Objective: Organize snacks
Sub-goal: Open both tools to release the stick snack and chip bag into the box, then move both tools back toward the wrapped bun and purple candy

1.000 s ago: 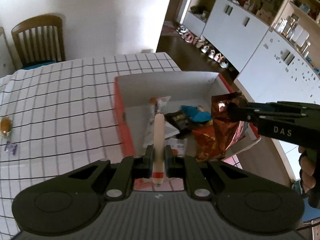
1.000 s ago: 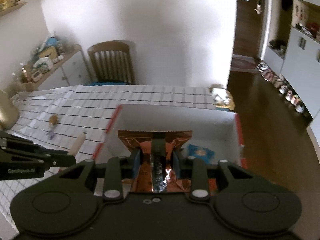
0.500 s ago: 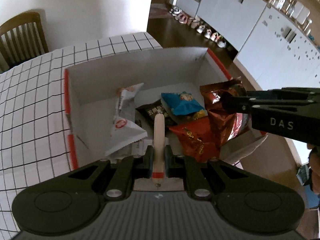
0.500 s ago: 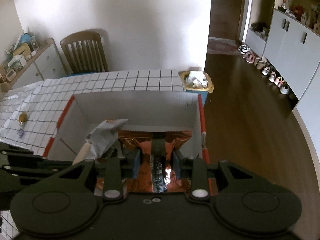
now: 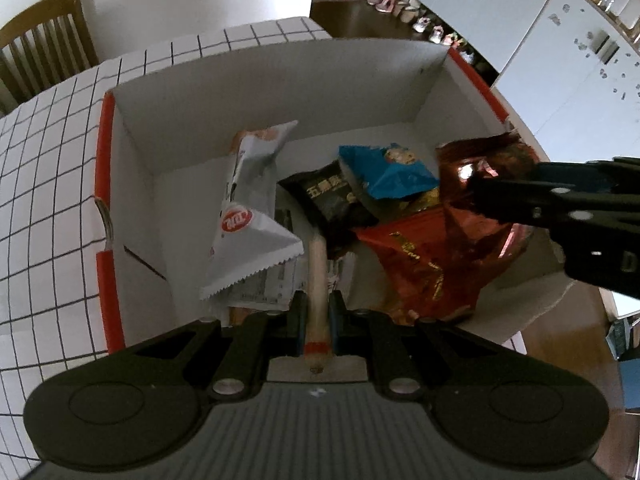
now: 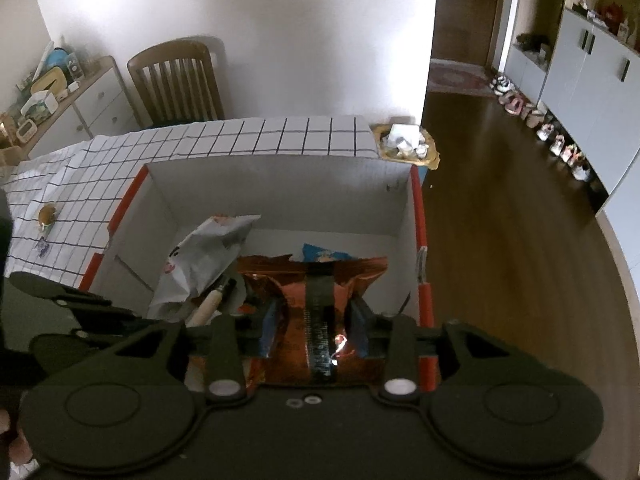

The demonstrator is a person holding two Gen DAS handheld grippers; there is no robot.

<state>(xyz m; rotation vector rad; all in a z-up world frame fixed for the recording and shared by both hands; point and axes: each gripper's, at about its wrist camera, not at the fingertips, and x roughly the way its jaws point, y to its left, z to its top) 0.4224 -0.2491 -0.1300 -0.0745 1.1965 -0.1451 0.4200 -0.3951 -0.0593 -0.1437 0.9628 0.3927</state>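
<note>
Over the box [image 5: 132, 152], left fingers [image 5: 298, 312] clamp the sausage stick [image 5: 316, 276]; right fingers [image 6: 272, 320] opening around the foil bag [image 6: 296, 300].

You have a wooden chair [image 6: 178, 80] against the white wall at the far edge of the grid-patterned tablecloth [image 6: 280, 136]. A sideboard [image 6: 80, 108] cluttered with small items stands beside it. Shoes [image 6: 540, 124] line the dark wood floor along the grey cabinets [image 6: 592, 80].

Your two wrist cameras look steeply down, close above the same open box [image 5: 132, 152] [image 6: 276, 176], from neighbouring sides.
</note>
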